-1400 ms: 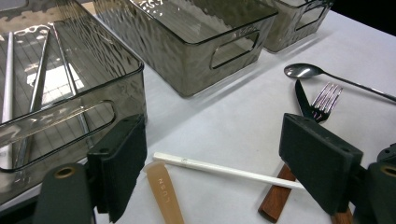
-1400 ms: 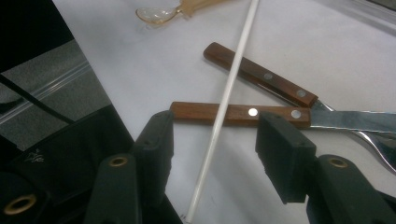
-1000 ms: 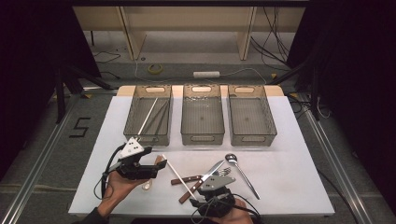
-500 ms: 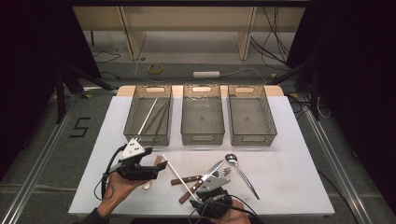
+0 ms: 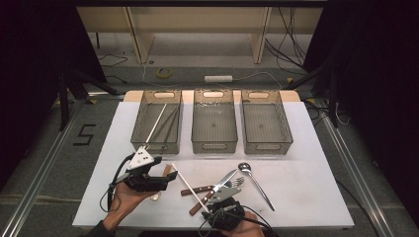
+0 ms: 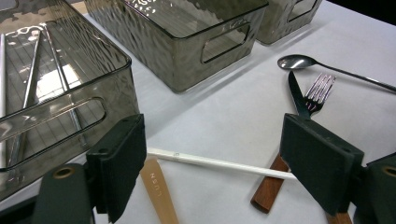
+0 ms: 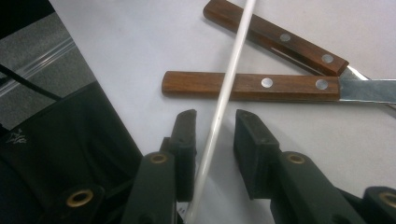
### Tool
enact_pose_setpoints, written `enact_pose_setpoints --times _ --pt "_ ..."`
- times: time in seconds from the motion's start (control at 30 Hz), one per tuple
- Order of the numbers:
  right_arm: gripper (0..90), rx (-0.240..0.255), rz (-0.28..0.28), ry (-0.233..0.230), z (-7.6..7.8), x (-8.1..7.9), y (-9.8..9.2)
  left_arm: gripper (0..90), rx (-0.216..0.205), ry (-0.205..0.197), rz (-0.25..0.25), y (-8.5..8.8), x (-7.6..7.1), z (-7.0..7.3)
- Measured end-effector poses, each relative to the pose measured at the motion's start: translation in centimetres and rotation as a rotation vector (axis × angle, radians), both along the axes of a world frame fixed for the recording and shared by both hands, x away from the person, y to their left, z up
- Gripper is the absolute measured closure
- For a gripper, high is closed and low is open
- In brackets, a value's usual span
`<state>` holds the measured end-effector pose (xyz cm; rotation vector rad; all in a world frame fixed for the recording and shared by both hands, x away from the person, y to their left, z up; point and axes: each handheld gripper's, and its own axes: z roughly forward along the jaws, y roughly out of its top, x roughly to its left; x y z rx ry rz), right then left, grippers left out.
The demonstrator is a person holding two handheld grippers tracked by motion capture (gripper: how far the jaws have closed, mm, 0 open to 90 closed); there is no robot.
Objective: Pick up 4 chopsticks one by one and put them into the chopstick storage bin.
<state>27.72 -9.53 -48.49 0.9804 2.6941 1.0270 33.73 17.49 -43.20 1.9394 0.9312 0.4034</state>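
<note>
Right gripper view | thin white stick (image 7: 223, 107) between closing jaws, untouched

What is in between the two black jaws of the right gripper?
A thin white stick runs up between the right gripper jaws, which have just been closing but are not yet touching it. The right gripper view shows this.

Three clear bins (image 5: 213, 126) stand side by side at the far end of the white table (image 5: 306, 192); the left bin (image 5: 158, 123) has long thin sticks in it; a spoon (image 5: 254, 182) lies on the table near a fork (image 5: 236, 182) and a knife (image 5: 223, 180) with brown wooden handles; a tape roll (image 5: 164, 72) and cables (image 5: 291, 44) lie on the floor behind.
</note>
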Motion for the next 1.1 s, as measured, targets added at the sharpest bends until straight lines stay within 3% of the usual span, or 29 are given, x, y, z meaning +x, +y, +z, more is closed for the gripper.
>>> enact_pose_setpoints --times 0.23,0.3,0.63,1.1 --pt "79.3 0.006 -0.039 0.017 0.0 0.3 -0.2 22.3 0.004 0.002 -0.006 -0.1 -0.1 0.0" --pt "81.0 0.019 -0.063 0.043 0.0 0.5 -0.4 22.3 0.006 0.003 -0.009 -0.1 -0.1 0.0" --pt "86.1 0.03 -0.146 0.091 0.2 1.1 -1.2 22.3 0.003 0.003 -0.012 -0.2 -0.1 0.0" --pt "87.2 0.019 -0.129 0.073 1.2 1.5 -2.3 22.7 0.02 0.005 -0.033 -0.4 -0.2 0.0"
